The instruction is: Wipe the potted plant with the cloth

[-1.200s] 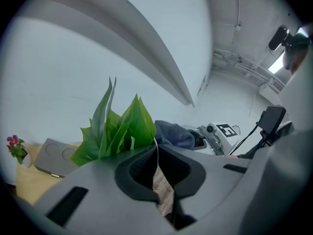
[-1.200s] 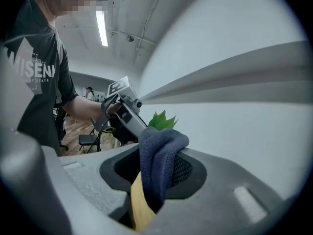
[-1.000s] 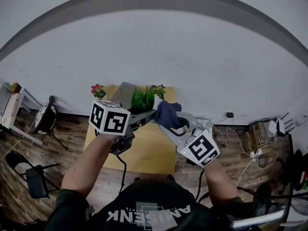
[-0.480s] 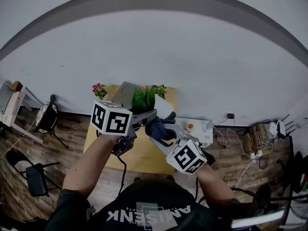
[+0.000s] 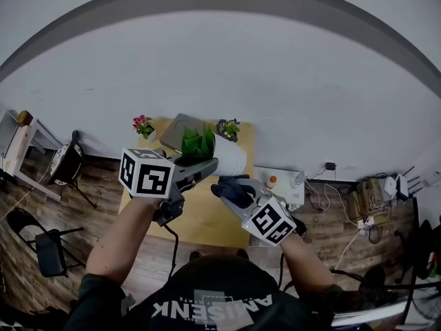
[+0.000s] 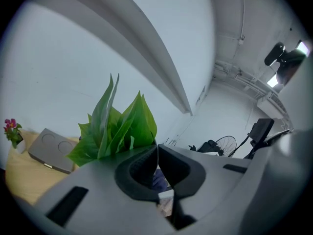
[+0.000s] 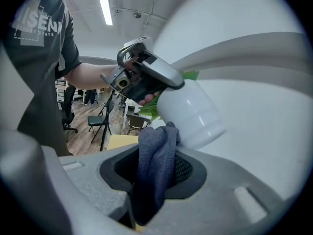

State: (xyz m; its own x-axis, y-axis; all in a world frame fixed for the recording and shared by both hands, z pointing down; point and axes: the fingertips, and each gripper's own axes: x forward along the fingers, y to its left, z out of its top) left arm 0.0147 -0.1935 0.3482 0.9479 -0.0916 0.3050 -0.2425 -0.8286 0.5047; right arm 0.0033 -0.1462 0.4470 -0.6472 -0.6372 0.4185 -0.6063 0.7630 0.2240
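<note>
The potted plant hangs in the air over the table, tilted, with its white pot (image 5: 231, 158) to the right of its green leaves (image 5: 196, 142). My left gripper (image 5: 209, 164) is shut on the pot's rim; in the left gripper view the leaves (image 6: 117, 126) rise just beyond the shut left gripper (image 6: 156, 152). My right gripper (image 5: 242, 195) is shut on a dark blue cloth (image 5: 230, 187) just below the pot. In the right gripper view the cloth (image 7: 156, 160) bunches up against the pot (image 7: 191, 112), close to its base.
Below lies a wooden table (image 5: 207, 216) with a pink flower pot (image 5: 142, 126), a purple flower pot (image 5: 227, 128) and a grey tray (image 5: 180, 129) at its far edge. A white side table with bottles (image 5: 281, 185) stands to the right, and chairs (image 5: 48, 254) to the left.
My right gripper has come down with the cloth from beside the leaves to under the pot. The white pot, hidden behind the cloth before, now shows. The left gripper has hardly moved.
</note>
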